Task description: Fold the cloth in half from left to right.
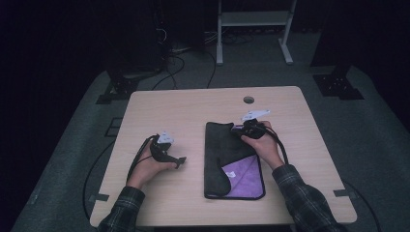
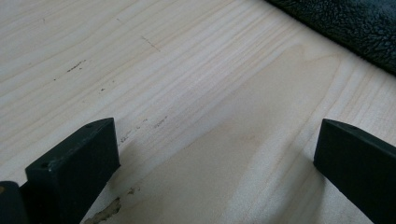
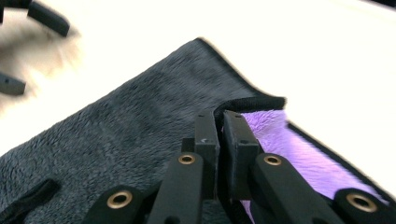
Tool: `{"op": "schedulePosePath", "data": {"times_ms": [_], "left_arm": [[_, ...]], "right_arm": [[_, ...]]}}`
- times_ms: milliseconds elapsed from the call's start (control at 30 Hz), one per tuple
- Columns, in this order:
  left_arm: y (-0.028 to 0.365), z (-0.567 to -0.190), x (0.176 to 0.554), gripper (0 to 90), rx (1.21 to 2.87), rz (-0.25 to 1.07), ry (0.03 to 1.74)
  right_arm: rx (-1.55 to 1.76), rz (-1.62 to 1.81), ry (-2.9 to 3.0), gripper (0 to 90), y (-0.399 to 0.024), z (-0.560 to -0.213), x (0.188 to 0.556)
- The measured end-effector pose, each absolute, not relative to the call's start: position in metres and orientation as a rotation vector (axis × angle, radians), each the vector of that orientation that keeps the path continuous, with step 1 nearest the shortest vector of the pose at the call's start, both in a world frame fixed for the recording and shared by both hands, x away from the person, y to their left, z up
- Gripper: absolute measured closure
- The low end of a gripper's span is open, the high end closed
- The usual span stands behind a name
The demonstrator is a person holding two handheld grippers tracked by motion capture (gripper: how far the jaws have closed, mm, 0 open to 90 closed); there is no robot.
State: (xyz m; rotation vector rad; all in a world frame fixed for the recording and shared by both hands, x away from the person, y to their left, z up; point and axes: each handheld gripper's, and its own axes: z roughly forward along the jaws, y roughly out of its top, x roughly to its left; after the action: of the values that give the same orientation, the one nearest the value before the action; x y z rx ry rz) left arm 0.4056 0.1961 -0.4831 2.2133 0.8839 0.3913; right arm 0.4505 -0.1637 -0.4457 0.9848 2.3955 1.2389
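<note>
The cloth (image 1: pixel 231 159) lies folded on the bench (image 1: pixel 193 106) — dark grey outside, purple inside. The right gripper (image 3: pixel 219 122) has its fingers clamped on the cloth's far corner, lifting its black hem off the purple. The left gripper (image 1: pixel 180 162) rests just left of the cloth — fingers wide apart over bare wood.

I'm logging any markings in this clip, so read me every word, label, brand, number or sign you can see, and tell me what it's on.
None: no readable text in any view.
Cloth: plain dark grey with a purple underside, no tag or print showing.
Table: bare light wood with only scuffs.
Left gripper and right gripper: black, unmarked; the grey plates on top bear nothing legible in the high view.
</note>
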Motion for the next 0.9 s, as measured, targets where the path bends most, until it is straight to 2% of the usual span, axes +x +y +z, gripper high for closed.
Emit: {"op": "schedulePosePath", "data": {"times_ms": [467, 900], "left_arm": [[0.196, -0.483, 0.406, 0.0, 2.213, 0.392, 0.887], [0.196, -0.483, 0.405, 0.0, 2.213, 0.394, 0.888]], "right_arm": [[1.129, 1.251, 2.266, 84.2, -0.203, -0.442, 0.467], [1.261, 1.086, 2.243, 82.3, -0.219, -0.478, 0.491]]}}
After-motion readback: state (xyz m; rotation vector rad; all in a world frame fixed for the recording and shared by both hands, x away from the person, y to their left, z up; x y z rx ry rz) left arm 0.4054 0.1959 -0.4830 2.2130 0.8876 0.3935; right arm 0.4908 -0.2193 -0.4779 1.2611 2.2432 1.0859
